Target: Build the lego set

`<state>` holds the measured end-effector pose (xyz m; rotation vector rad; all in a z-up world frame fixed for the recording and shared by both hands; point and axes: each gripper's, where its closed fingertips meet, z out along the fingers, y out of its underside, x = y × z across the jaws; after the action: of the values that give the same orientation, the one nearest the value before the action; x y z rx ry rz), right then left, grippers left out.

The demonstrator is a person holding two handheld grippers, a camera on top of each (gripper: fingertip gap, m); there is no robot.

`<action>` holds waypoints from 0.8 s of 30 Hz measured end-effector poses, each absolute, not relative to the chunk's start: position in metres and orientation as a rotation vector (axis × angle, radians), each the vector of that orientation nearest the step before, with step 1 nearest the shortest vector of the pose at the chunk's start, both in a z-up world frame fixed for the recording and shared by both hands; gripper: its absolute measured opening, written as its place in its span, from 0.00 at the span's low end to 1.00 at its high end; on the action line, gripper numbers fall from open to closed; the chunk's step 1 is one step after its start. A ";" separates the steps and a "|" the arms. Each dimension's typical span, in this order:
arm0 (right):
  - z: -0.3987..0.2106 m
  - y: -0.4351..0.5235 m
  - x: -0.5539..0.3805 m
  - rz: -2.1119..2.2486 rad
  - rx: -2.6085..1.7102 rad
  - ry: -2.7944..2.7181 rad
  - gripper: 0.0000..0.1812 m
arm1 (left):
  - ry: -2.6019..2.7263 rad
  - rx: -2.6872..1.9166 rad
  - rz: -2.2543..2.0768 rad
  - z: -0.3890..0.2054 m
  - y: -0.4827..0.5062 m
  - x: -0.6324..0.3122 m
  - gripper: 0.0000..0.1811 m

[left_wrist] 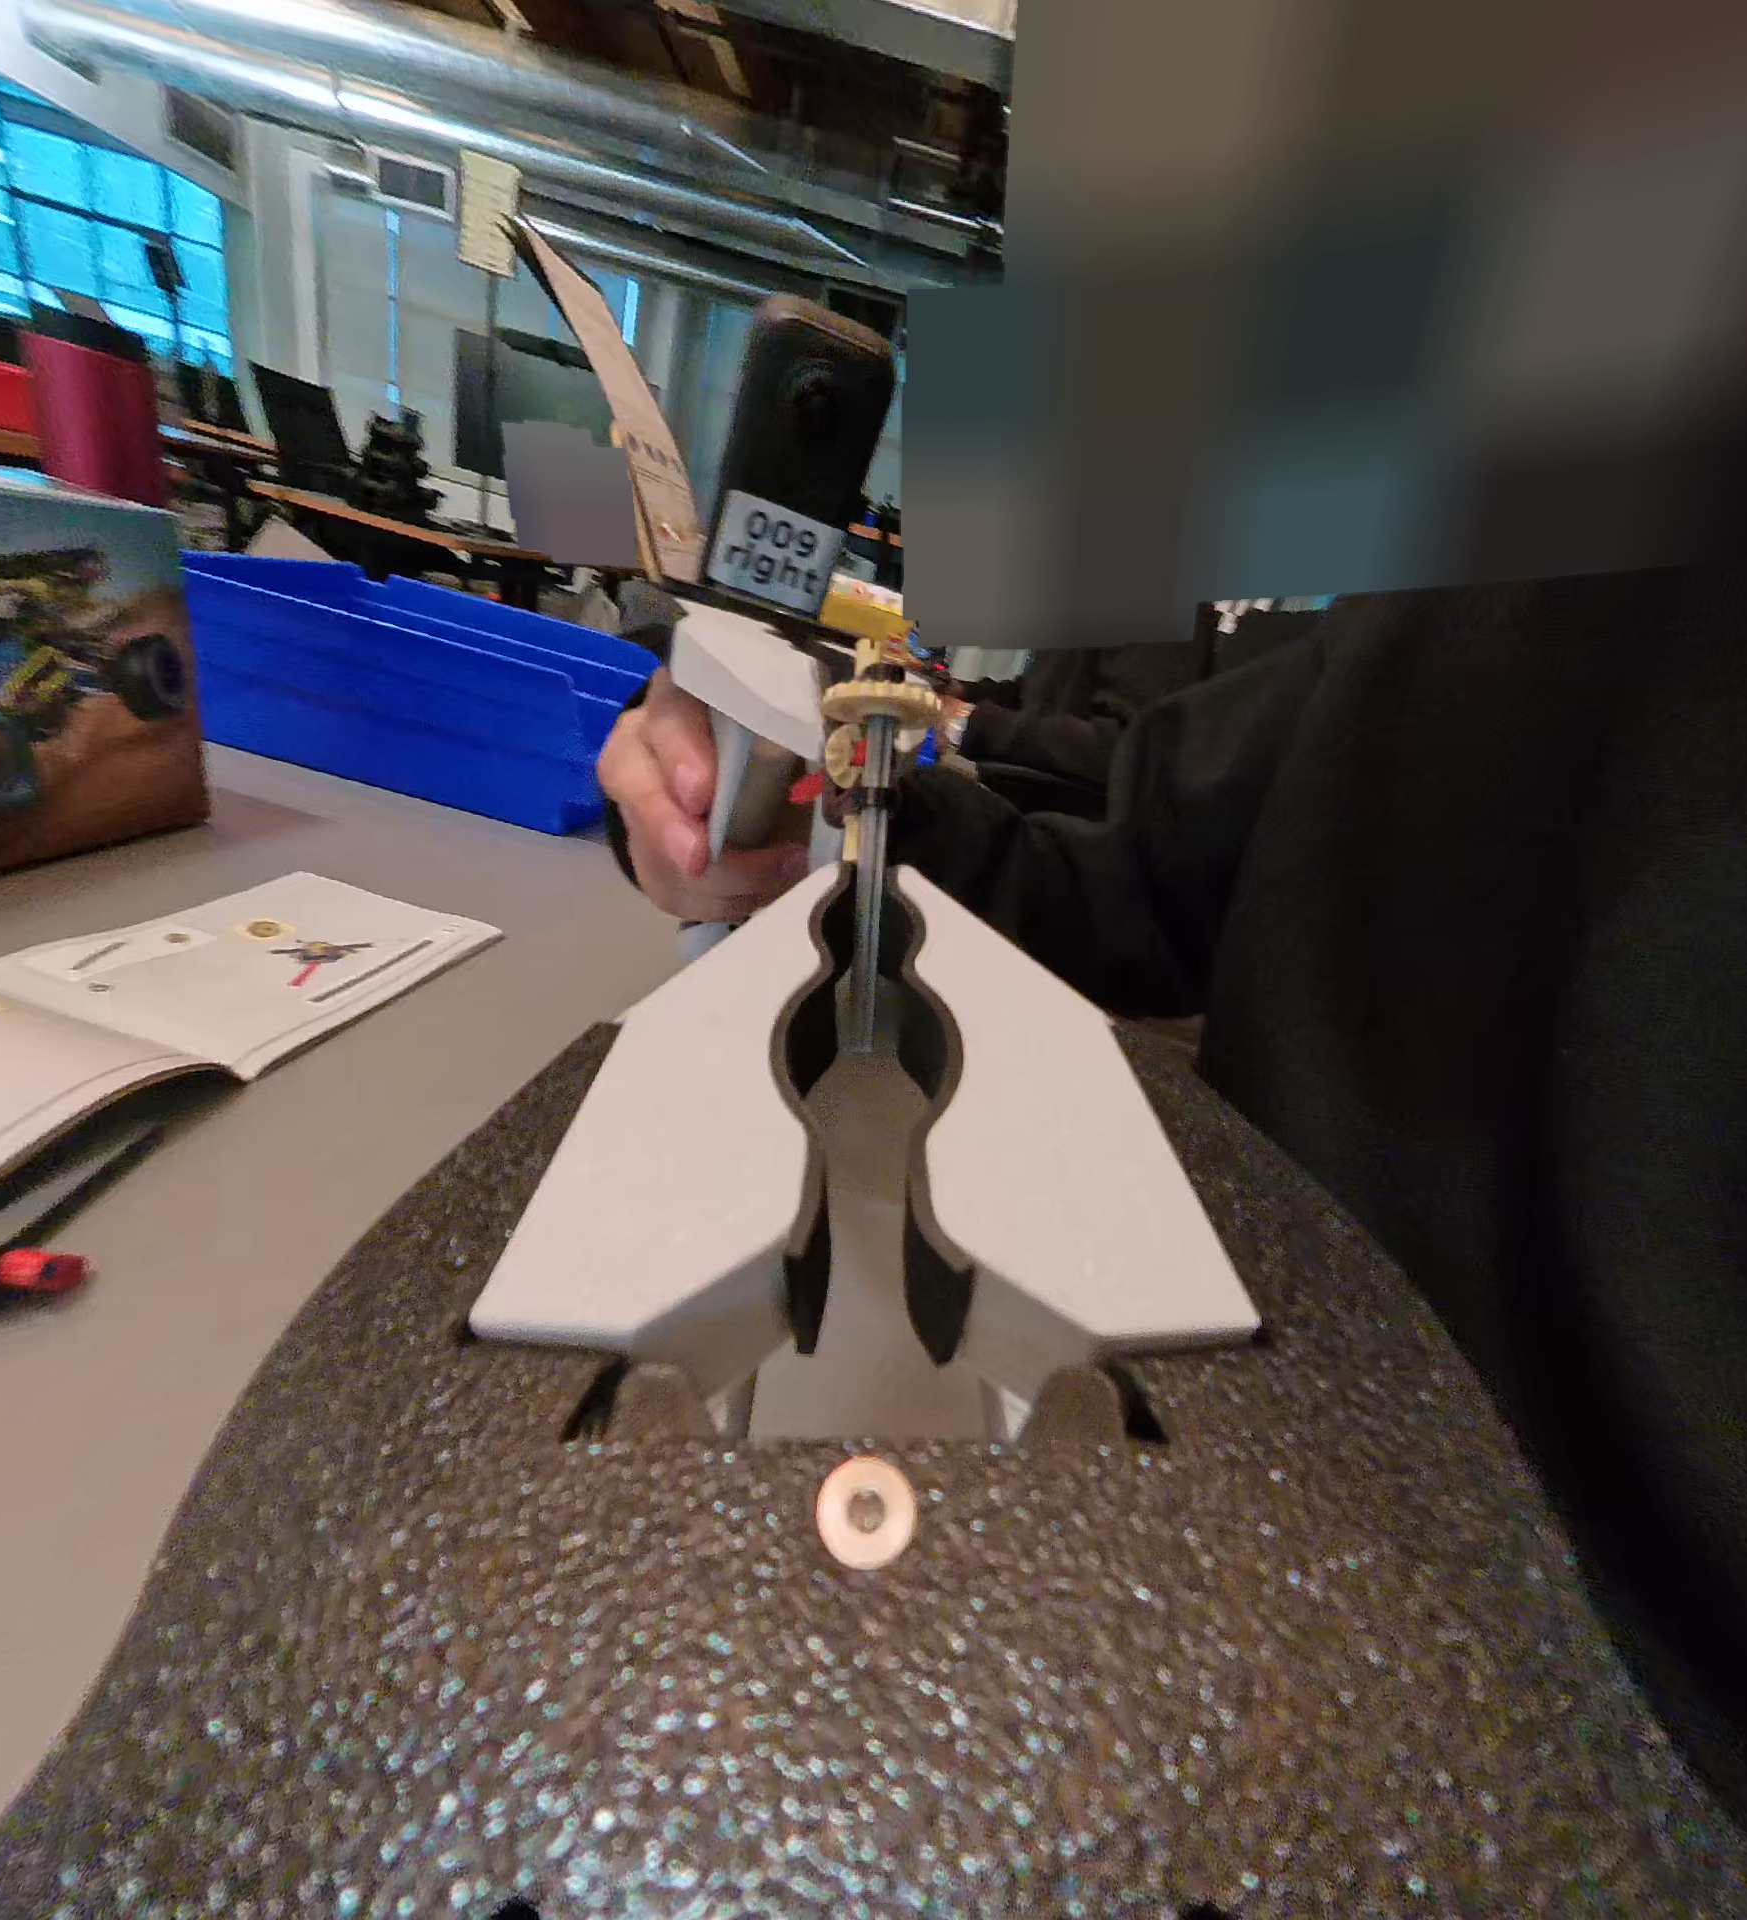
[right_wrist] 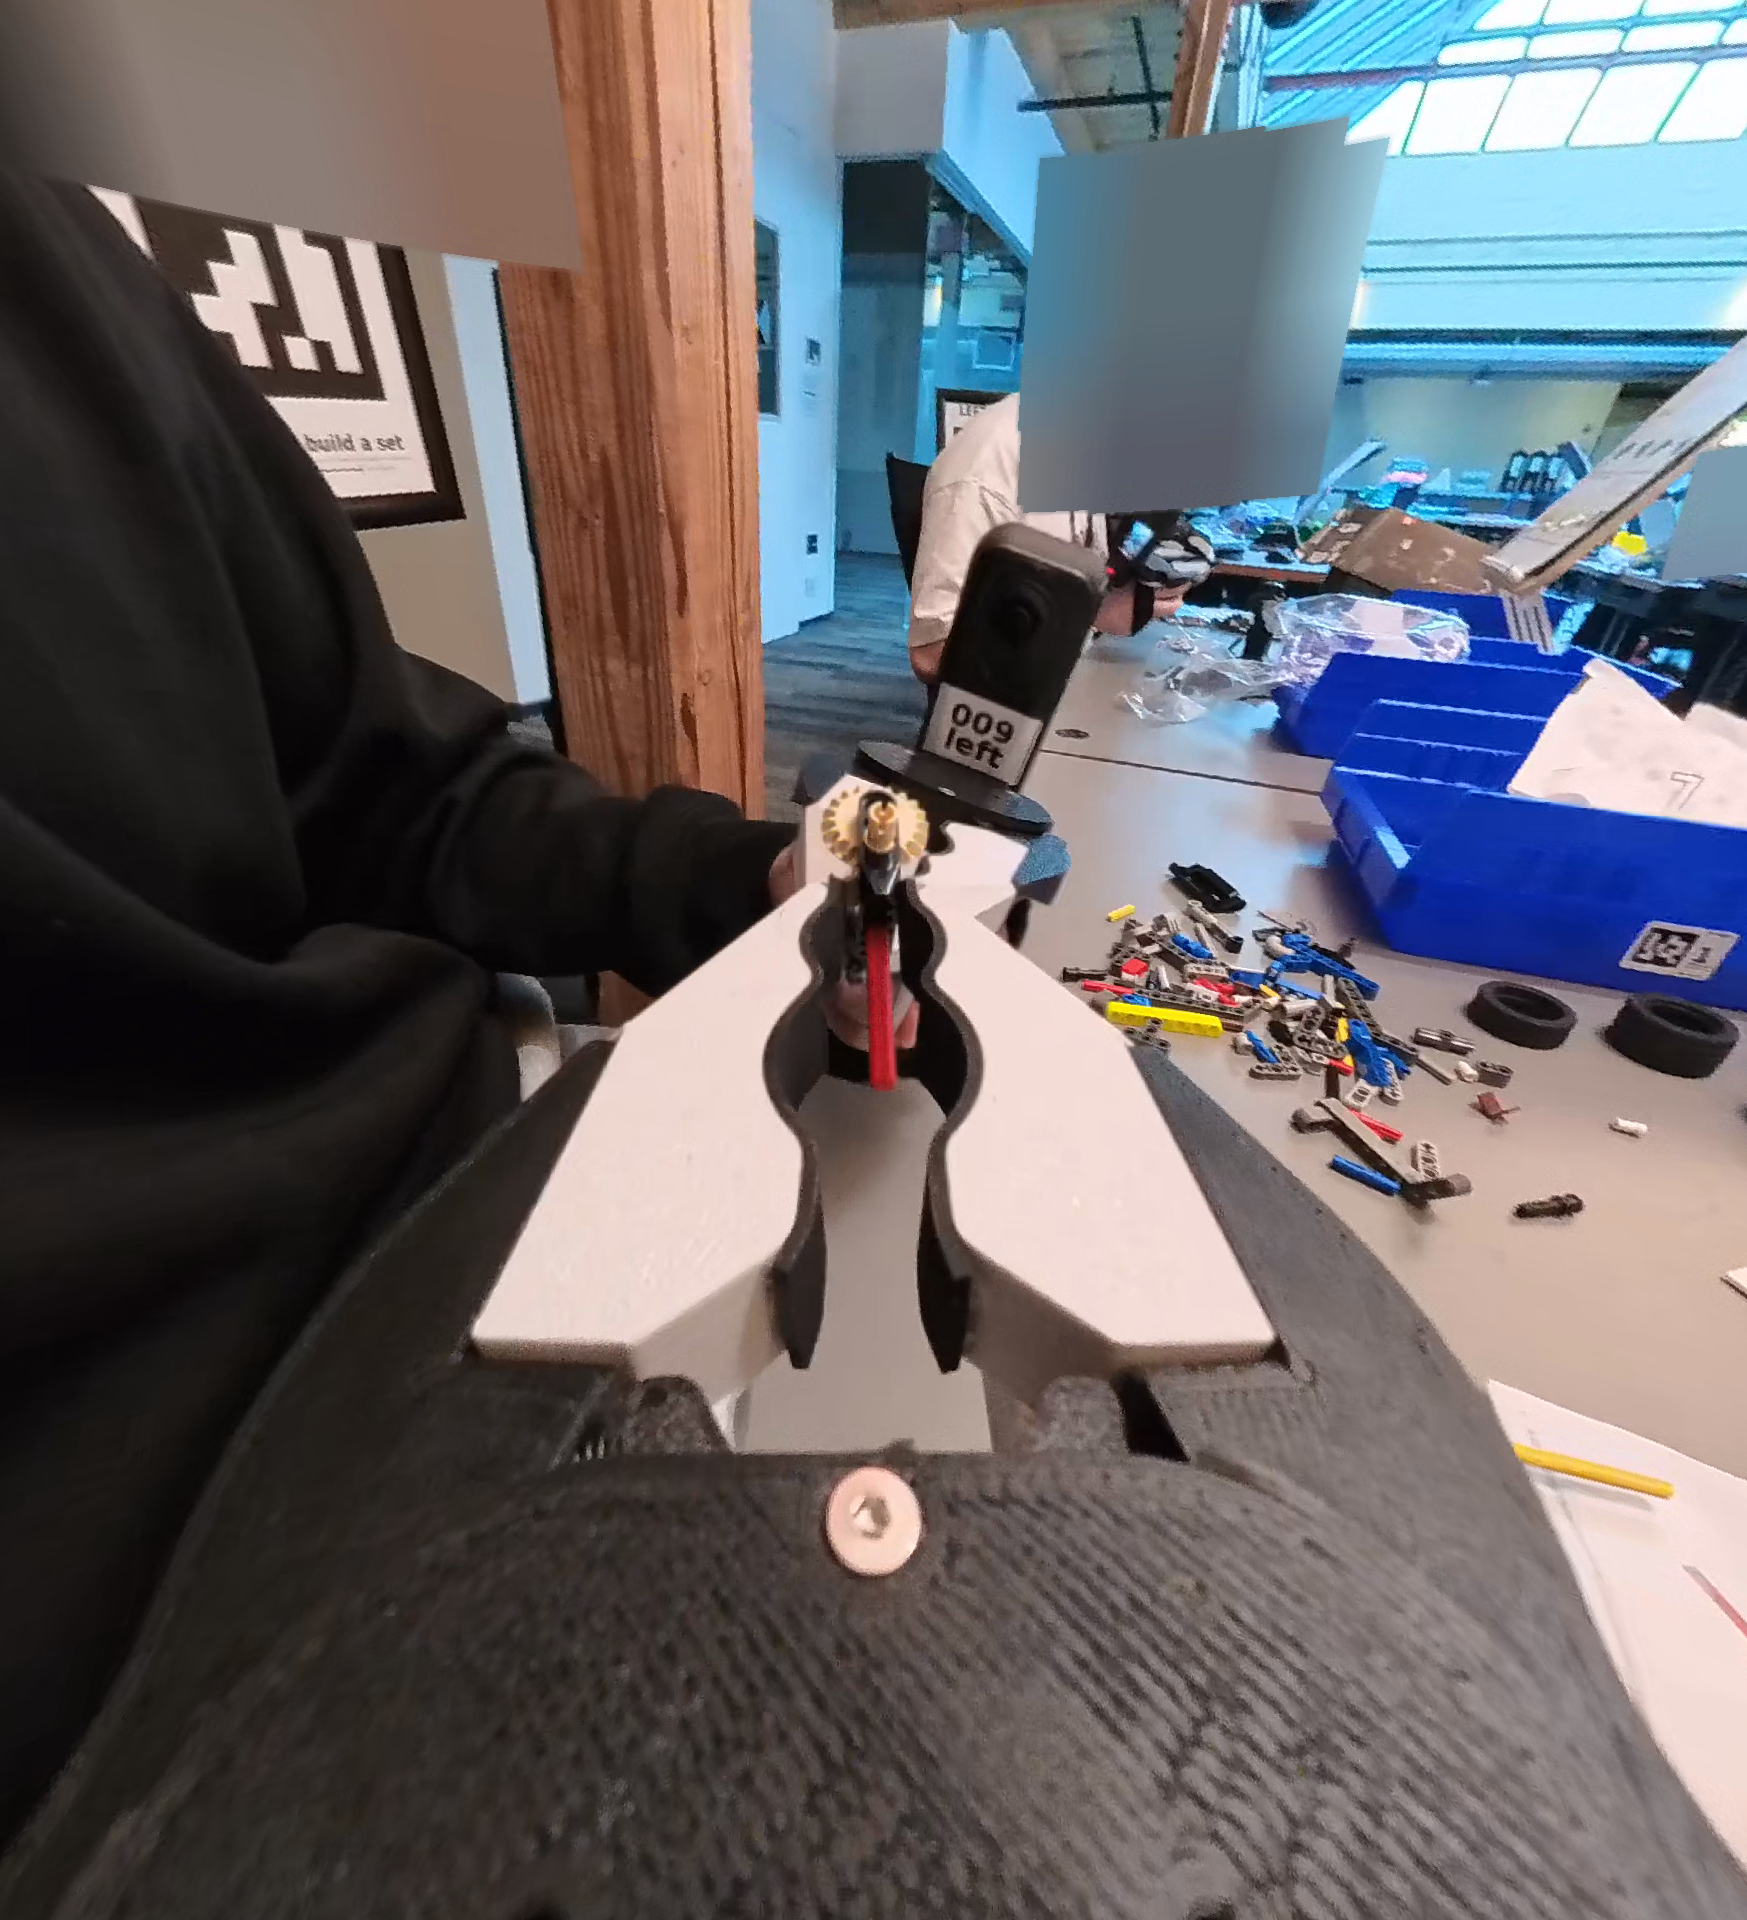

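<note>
A small assembly is held in the air between both grippers: a tan gear (left_wrist: 879, 707), black and red connectors, a grey axle (left_wrist: 869, 940) and a red axle (right_wrist: 881, 1003). My left gripper (left_wrist: 867, 883) is shut on the grey axle, which runs up from its tips to the gear. My right gripper (right_wrist: 874, 899) is shut on the assembly's black part just under the tan gear (right_wrist: 874, 826), with the red axle lying back between its fingers. Each gripper faces the other; the right one's white fingers (left_wrist: 744, 696) and the left one's fingers (right_wrist: 983, 873) show beyond the assembly.
On the grey table lie an open instruction booklet (left_wrist: 225, 977), the set's box (left_wrist: 38, 675), a small red and blue sub-build (left_wrist: 7, 1273), a pile of loose pieces (right_wrist: 1284, 1018), black tyres (right_wrist: 1669, 1034), a yellow axle (right_wrist: 1591, 1470) and blue bins (right_wrist: 1575, 862). A person's dark sleeves flank the grippers. My left and right fingertips are right by each other.
</note>
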<state>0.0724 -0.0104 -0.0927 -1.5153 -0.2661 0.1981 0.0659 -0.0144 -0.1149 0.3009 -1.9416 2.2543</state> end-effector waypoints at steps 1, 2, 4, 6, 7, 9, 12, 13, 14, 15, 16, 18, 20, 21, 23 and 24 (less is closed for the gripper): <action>-0.093 -0.010 0.075 0.168 -1.523 -0.264 0.03 | -1.951 0.323 2.285 -0.114 -0.013 0.070 0.01; -0.093 -0.009 0.077 0.127 -1.522 -0.265 0.03 | -1.982 0.340 2.321 -0.113 -0.011 0.074 0.02; -0.093 -0.008 0.078 0.045 -1.526 -0.284 0.03 | -2.127 0.346 2.385 -0.115 -0.009 0.080 0.02; -0.095 -0.007 0.079 -0.029 -1.544 -0.305 0.03 | -2.323 0.347 2.412 -0.119 -0.007 0.085 0.03; -0.096 -0.007 0.080 -0.052 -1.560 -0.313 0.03 | -2.423 0.351 2.417 -0.121 -0.006 0.088 0.05; -0.100 -0.004 0.083 -0.106 -1.594 -0.311 0.03 | -2.596 0.349 2.429 -0.123 -0.002 0.092 0.06; -0.113 -0.001 0.085 -0.141 -1.679 -0.326 0.03 | -2.799 0.352 2.349 -0.132 0.002 0.095 0.09; -0.118 -0.001 0.087 -0.149 -1.705 -0.324 0.03 | -2.846 0.362 2.314 -0.135 0.003 0.097 0.11; -0.124 0.000 0.087 -0.126 -1.744 -0.318 0.03 | -2.880 0.364 2.290 -0.138 0.004 0.097 0.12; -0.130 0.001 0.089 -0.115 -1.773 -0.308 0.03 | -2.901 0.355 2.270 -0.140 0.005 0.096 0.13; -0.136 0.002 0.091 -0.113 -1.799 -0.300 0.03 | -2.916 0.355 2.253 -0.142 0.005 0.095 0.13; -0.152 0.002 0.094 -0.084 -1.884 -0.279 0.03 | -2.938 0.348 2.215 -0.147 0.004 0.094 0.13; -0.162 0.003 0.097 -0.072 -1.924 -0.269 0.03 | -2.960 0.355 2.171 -0.155 0.004 0.094 0.13; -0.167 0.003 0.097 -0.050 -1.948 -0.262 0.03 | -2.966 0.352 2.160 -0.157 0.003 0.093 0.12; -0.172 0.003 0.095 -0.029 -1.955 -0.274 0.03 | -2.961 0.372 2.138 -0.162 0.002 0.094 0.09; -0.176 0.003 0.094 -0.006 -1.971 -0.276 0.03 | -2.963 0.384 2.127 -0.165 0.002 0.095 0.08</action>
<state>0.0935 0.0029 -0.1757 -1.9710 -0.2761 -0.0058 0.0949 0.0016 -0.1648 0.3844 -2.9628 2.1268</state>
